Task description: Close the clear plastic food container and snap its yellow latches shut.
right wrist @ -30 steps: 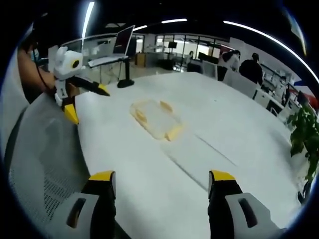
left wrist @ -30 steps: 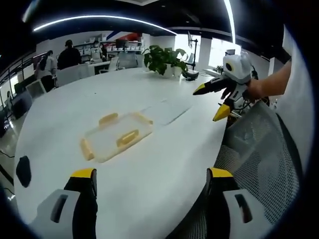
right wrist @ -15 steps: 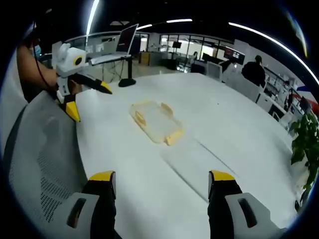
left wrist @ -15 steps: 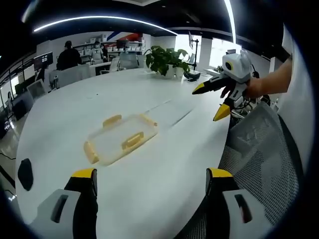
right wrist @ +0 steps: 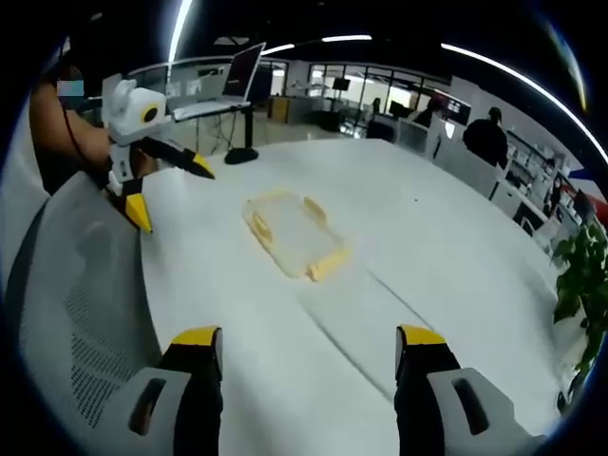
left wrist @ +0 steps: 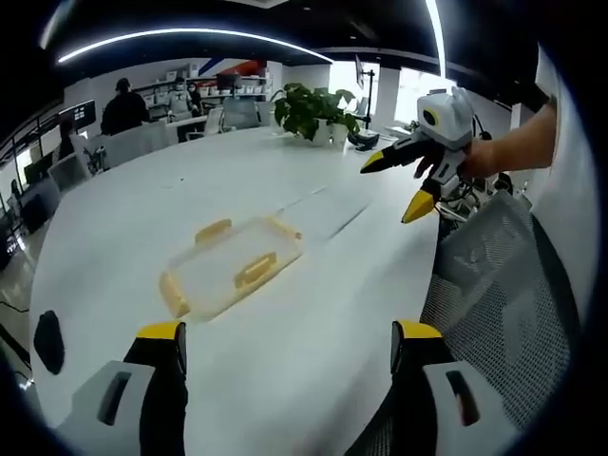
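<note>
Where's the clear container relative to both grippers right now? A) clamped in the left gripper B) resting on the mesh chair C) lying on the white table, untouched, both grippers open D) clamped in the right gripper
C: the clear container lies flat on the white table, apart from the left gripper and the right gripper, whose fingers stand wide apart with nothing between them.

- The left gripper view is looking forward over a white table (left wrist: 313, 332) from its near edge, its own jaws rising at the bottom, facing a potted plant (left wrist: 309, 109).
- The right gripper view is looking across the same table (right wrist: 446, 237) from the opposite side.
- Both are sharing the clear container (left wrist: 231, 267) (right wrist: 288, 236) at mid-distance, each catching the other gripper: right gripper (left wrist: 404, 185), left gripper (right wrist: 166, 195).
</note>
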The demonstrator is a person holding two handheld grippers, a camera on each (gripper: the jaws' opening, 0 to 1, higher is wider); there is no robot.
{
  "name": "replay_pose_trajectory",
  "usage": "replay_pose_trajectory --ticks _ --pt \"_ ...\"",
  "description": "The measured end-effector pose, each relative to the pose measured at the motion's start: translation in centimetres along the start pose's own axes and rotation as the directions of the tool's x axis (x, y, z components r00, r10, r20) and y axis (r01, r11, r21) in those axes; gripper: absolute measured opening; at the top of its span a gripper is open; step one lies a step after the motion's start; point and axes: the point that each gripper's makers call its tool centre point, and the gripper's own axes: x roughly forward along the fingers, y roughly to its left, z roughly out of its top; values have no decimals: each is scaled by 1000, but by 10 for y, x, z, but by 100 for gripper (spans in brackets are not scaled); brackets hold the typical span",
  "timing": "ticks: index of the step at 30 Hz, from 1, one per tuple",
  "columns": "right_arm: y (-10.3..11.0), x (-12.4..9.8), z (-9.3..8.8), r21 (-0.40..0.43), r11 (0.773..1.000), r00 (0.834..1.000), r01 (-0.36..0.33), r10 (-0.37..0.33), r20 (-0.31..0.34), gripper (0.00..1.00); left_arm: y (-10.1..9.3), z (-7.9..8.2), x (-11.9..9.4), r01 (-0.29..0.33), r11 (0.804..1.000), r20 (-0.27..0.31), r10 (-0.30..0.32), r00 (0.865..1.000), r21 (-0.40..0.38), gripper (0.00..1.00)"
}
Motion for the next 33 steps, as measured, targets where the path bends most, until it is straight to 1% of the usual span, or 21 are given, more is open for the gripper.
replay_pose_trajectory --ticks 7,12,29,33 --pt "-3 4 4 -6 1000 1000 -8 8 -2 73 4 2 2 7 1000 -11 -7 1000 28 89" --pt "-3 8 6 -16 1000 1000 -15 15 -5 72 10 1 4 9 999 -17 -9 1000 37 88" --pt "-8 22 13 -48 998 999 -46 45 -23 68 24 8 11 21 998 -38 -18 999 67 86" --pt "-8 25 14 -65 996 998 -55 53 -31 68 28 6 13 23 997 -51 -19 999 79 85"
